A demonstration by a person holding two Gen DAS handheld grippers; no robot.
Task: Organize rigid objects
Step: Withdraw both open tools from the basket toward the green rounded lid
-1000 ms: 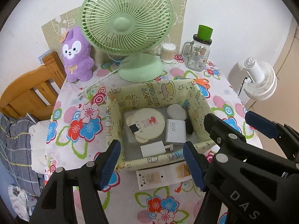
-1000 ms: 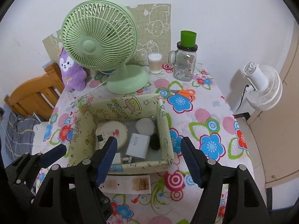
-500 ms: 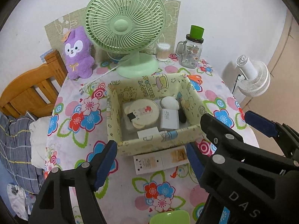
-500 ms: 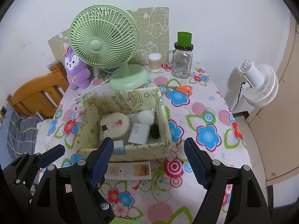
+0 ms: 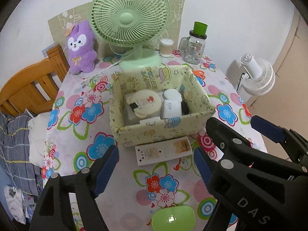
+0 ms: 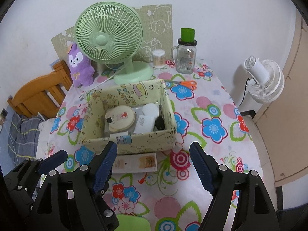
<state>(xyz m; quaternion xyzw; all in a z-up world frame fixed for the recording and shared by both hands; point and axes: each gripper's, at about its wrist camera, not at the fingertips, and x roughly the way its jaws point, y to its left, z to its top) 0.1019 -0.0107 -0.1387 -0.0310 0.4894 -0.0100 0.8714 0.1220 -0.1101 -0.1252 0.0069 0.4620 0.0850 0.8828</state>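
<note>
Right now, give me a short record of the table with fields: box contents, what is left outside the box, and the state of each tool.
box: round cream case, white 45W charger, white round item, black item
outside, by the box's near wall: flat white rectangular item
near table edge: green oval case
left tool: open, holding nothing
right tool: open, holding nothing
back of table: green fan, glass jar

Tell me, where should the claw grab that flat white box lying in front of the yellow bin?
Probably across the two long edges of the flat white rectangular box, coming straight down from above. It lies flat on the flowery tablecloth, close against the yellow fabric bin, and its short width would fit an open claw.
</note>
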